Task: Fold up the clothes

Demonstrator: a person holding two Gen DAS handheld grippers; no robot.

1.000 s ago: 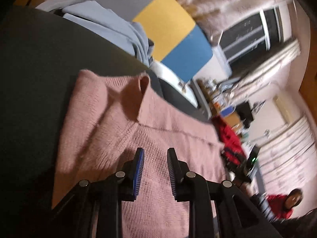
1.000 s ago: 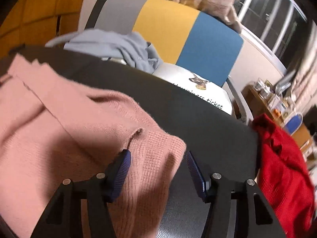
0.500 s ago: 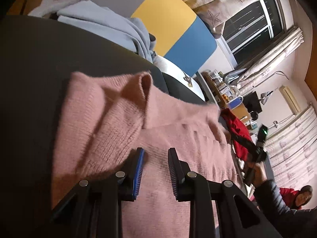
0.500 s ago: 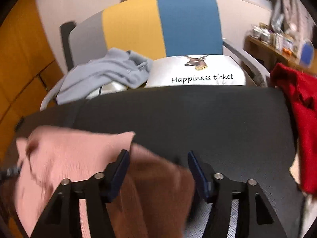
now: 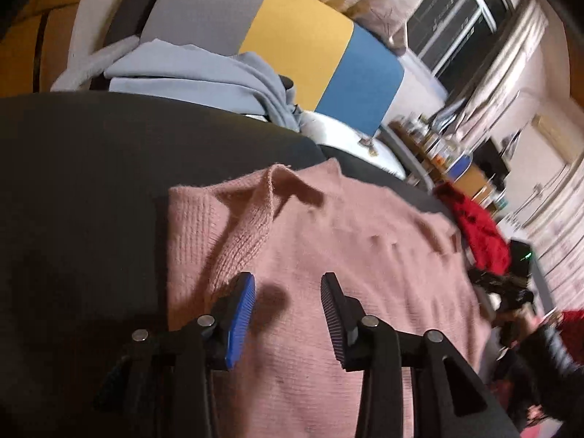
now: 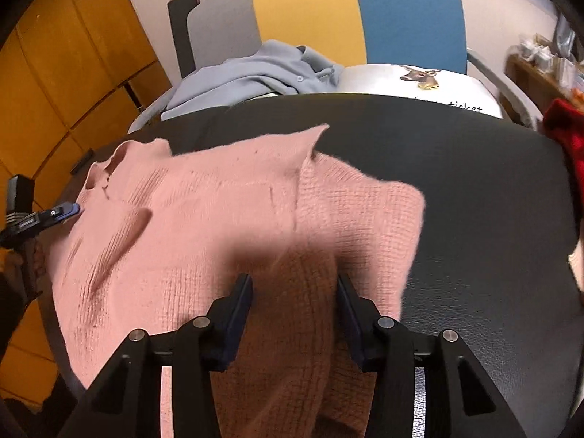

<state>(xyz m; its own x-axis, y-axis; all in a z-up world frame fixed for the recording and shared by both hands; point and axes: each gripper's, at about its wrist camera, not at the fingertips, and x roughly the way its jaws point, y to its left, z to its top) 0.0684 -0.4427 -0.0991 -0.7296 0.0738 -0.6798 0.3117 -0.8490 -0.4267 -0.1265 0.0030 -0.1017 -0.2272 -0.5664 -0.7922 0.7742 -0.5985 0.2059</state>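
The pink knitted sweater (image 6: 226, 219) lies spread left-to-right across the dark table (image 6: 474, 189), directly beneath both empty, parted tools, left gripper (image 5: 286, 286) and right gripper (image 6: 294, 284).

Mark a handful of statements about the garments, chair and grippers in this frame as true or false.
1. The pink sweater lies on the dark table. True.
2. The left gripper is clamped shut on the sweater. False: its jaws are apart, with nothing between them.
3. A light blue garment lies on the chair. True.
4. The red garment lies on top of the pink sweater. False: it sits at the table's edge, beside it.
5. The right gripper is open. True.
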